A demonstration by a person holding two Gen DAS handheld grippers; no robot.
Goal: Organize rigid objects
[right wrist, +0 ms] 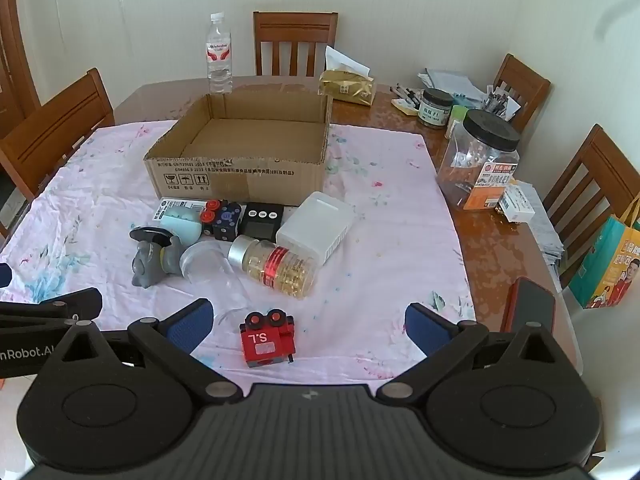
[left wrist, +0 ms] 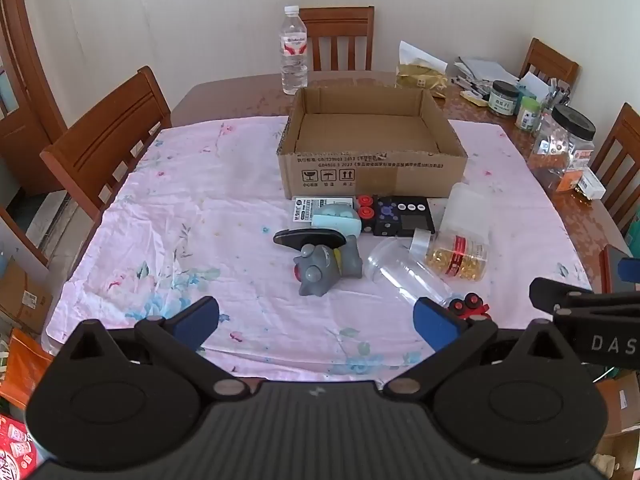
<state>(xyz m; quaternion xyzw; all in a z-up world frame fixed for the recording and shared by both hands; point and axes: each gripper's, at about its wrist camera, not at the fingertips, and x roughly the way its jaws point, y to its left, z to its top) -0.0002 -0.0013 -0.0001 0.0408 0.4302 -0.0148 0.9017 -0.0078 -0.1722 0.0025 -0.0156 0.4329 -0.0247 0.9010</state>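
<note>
An empty cardboard box (left wrist: 372, 148) (right wrist: 240, 152) stands on the pink cloth. In front of it lies a cluster: a grey toy animal (left wrist: 324, 266) (right wrist: 154, 260), a black oval piece (left wrist: 310, 237), a pale blue case (left wrist: 334, 218), a black cube toy with red knobs (left wrist: 400, 216), a clear cup (left wrist: 404, 272) on its side, a bottle of yellow capsules (left wrist: 460, 256) (right wrist: 276, 266) and a white plastic box (right wrist: 316, 222). A red toy train (right wrist: 267, 338) lies nearest. My left gripper (left wrist: 316, 322) and right gripper (right wrist: 308, 322) hover open above the near cloth edge, holding nothing.
A water bottle (left wrist: 294, 50) stands behind the box. Jars, pens, papers and a gold tissue pack (right wrist: 346, 84) crowd the table's right side. A large clear jar (right wrist: 478, 160) sits near the cloth's right edge. A red phone (right wrist: 528, 312) lies at the near right. Wooden chairs surround the table.
</note>
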